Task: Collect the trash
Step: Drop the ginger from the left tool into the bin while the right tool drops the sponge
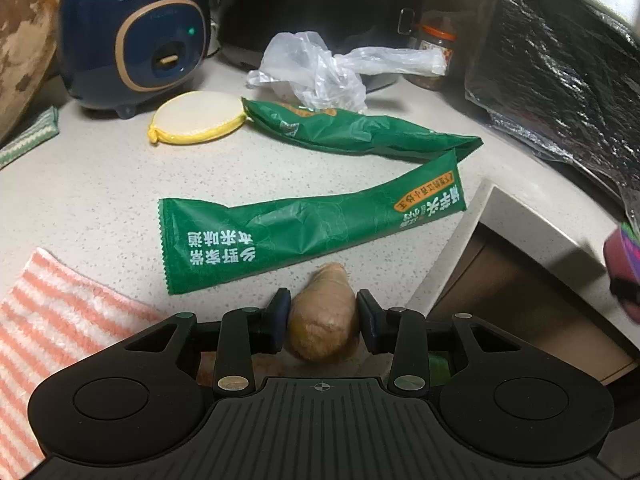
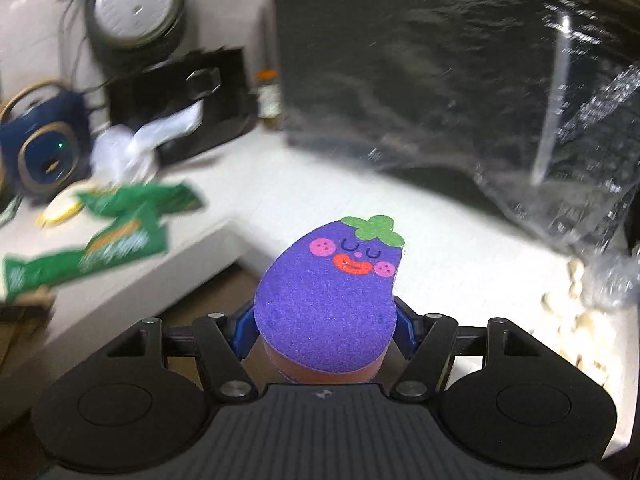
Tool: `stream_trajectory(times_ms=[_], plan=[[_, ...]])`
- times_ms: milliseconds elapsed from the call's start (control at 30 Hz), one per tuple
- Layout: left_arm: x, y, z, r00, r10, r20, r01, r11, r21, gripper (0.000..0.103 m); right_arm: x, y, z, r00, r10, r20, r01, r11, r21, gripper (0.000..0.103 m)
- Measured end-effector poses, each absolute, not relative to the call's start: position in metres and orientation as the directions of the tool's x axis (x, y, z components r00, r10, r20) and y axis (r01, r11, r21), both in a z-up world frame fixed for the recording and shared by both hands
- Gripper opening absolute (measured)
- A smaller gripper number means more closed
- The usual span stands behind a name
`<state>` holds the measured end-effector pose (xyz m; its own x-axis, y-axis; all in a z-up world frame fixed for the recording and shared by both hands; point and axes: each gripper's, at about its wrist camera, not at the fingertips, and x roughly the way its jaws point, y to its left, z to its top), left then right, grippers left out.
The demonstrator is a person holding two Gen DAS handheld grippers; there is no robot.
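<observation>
Purple foam, shaped as a smiling eggplant sponge, was pinched in the right gripper, lifted above the pale speckled counter. The left gripper appeared to clamp a tan, rough root piece. Collecting seemed midway. Crinkly green wrappers and a thin clear plastic bag lay on the counter; next probably needs a bin, unseen here.

Two green wrappers, one clear plastic bag, one eggplant sponge, one yellow sponge
</observation>
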<state>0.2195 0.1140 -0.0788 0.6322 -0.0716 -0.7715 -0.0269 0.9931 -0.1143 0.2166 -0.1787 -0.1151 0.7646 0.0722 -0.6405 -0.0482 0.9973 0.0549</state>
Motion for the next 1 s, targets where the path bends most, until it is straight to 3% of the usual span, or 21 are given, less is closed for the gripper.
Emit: stream_trajectory(times_ms=[233, 433, 633, 767, 867, 1000], plan=[[0.2, 0.083, -0.065, 0.655, -0.238, -0.717, 0.1, 0.968, -0.23, 0.041, 0.185, -0.178, -0.12, 0.774, 0.043, -0.632, -0.087, 0.995, -0.04, 0.066], [0.204, 0.019, -0.128, 0.416, -0.389, -0.822, 0.197, 0.921, -0.336, 0.041, 0.162, -0.199, -0.147, 0.72, 0.039, -0.693, -0.066, 0.998, -0.013, 0.066], [0.207, -0.012, -0.262, 0.115, -0.36, -0.926, 0.036, 0.933, -0.358, 0.041, 0.144, -0.222, -0.194, 0.606, 0.023, -0.795, -0.027, 1.0, 0.008, 0.066], [0.213, -0.016, -0.323, 0.034, -0.35, -0.936, -0.061, 0.934, -0.351, 0.04, 0.133, -0.236, -0.226, 0.521, 0.011, -0.853, -0.011, 1.0, 0.007, 0.066], [0.212, -0.015, -0.338, 0.027, -0.36, -0.932, -0.111, 0.926, -0.361, 0.042, 0.126, -0.242, -0.243, 0.47, 0.0, -0.883, -0.005, 1.0, -0.003, 0.066], [0.214, -0.009, -0.317, 0.097, -0.383, -0.919, -0.116, 0.912, -0.393, 0.04, 0.119, -0.244, -0.254, 0.442, -0.003, -0.897, -0.011, 1.0, -0.008, 0.066]])
